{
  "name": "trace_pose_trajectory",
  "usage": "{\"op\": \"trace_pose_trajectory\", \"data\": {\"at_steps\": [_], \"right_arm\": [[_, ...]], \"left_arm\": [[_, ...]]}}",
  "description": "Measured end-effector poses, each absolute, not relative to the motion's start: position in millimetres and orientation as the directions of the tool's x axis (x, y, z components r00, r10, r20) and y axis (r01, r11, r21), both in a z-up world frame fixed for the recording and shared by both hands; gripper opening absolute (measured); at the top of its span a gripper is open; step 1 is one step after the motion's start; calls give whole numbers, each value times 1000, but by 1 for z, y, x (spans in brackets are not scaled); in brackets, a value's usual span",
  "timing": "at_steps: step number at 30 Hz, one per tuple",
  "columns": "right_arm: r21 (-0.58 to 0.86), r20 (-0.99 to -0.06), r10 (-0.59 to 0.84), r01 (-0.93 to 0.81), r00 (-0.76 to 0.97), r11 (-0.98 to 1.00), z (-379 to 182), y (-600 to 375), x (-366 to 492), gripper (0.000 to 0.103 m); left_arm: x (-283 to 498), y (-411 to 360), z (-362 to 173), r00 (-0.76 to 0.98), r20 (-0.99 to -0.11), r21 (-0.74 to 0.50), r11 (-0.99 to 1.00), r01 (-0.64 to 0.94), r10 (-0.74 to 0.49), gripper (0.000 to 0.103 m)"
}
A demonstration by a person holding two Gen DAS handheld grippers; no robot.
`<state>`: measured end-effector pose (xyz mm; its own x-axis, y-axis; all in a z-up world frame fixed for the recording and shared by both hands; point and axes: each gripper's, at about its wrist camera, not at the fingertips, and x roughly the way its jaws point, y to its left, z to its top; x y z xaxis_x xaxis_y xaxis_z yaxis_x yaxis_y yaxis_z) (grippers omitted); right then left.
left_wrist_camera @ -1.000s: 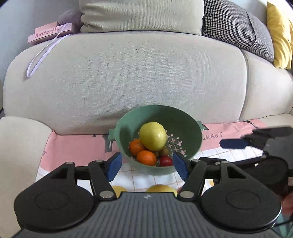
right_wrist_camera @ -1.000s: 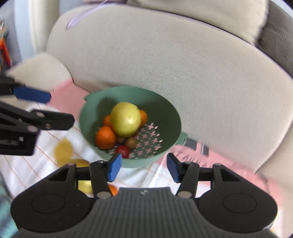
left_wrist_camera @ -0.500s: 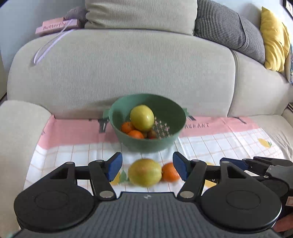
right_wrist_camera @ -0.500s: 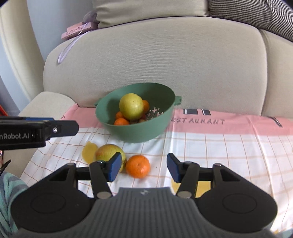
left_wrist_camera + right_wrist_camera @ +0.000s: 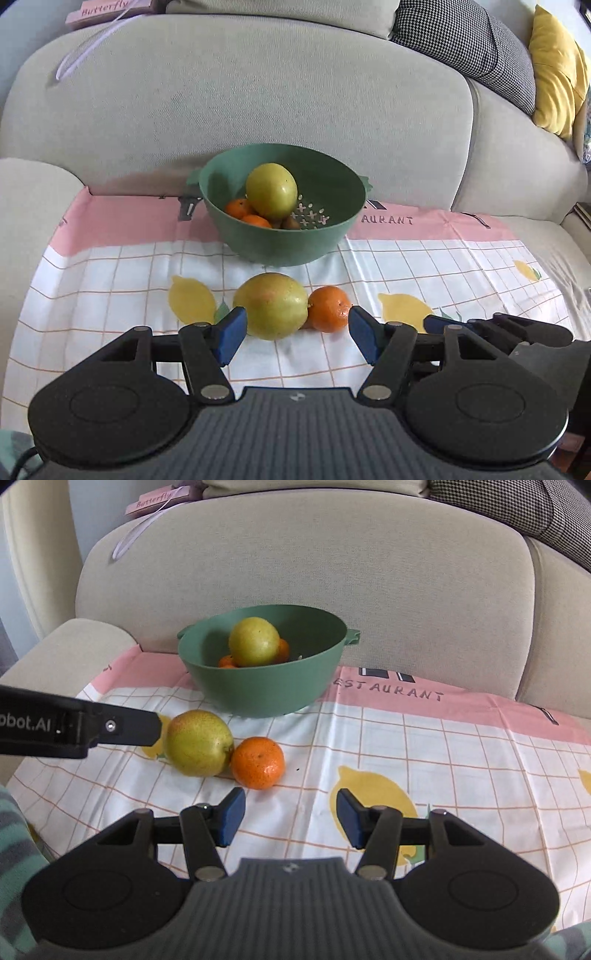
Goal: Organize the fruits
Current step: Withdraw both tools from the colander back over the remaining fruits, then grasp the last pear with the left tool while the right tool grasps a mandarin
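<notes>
A green colander bowl (image 5: 236, 236) (image 5: 258, 694) sits on the checked cloth at the back, holding a large yellow-green fruit (image 5: 271, 191), small oranges (image 5: 239, 207) and a brown kiwi-like fruit. In front of it lie a yellow-green pear-like fruit (image 5: 271, 305) (image 5: 197, 742) and a mandarin (image 5: 328, 309) (image 5: 258, 762), touching each other. My left gripper (image 5: 295, 334) is open just short of these two fruits, nothing between its pads. My right gripper (image 5: 289, 814) is open near the mandarin, to its right, with nothing in it.
The cloth (image 5: 424, 266) with printed lemons covers a beige sofa seat. Sofa back (image 5: 258, 92), armrest (image 5: 74, 642), a houndstooth cushion (image 5: 469, 40) and a yellow cushion (image 5: 554, 70) stand behind. A pink box (image 5: 107, 9) rests on the sofa top. A striped sleeve (image 5: 14, 849) shows at left.
Both grippers have pulled back from above the bowl and come lower. The pear-like fruit and mandarin on the cloth, mostly hidden before, now lie in plain view before the fingers.
</notes>
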<state>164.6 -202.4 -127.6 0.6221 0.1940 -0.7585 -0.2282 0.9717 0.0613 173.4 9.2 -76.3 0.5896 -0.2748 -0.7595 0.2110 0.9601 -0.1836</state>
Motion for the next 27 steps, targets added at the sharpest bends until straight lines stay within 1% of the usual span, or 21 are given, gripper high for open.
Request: {"op": "trace_pose_trajectory", "data": {"at_steps": [7,13,22,25,27], "right_arm": [[22,-769,193,-277,610,961,-141,-186,173,53],[14,-767,209,-310,607,951,-151,-177,182,52],[7,-759,219,-329,613,944,-162,-173,196,50],[-23,-758,205,-340,619,940,-166,-170,201,48],[-18,-755,220,-354,618,935,-169,-169,204,46]], "left_arm": [[181,11,-89,557,-784,-193,961,200,-273,74],[186,19,-98,535,-798,-217,961,173,-277,72],[196,28,-111,526,-805,-245,961,129,-276,72],[198,30,-115,527,-806,-247,962,114,-270,72],[200,31,-118,525,-807,-250,962,108,-269,72]]}}
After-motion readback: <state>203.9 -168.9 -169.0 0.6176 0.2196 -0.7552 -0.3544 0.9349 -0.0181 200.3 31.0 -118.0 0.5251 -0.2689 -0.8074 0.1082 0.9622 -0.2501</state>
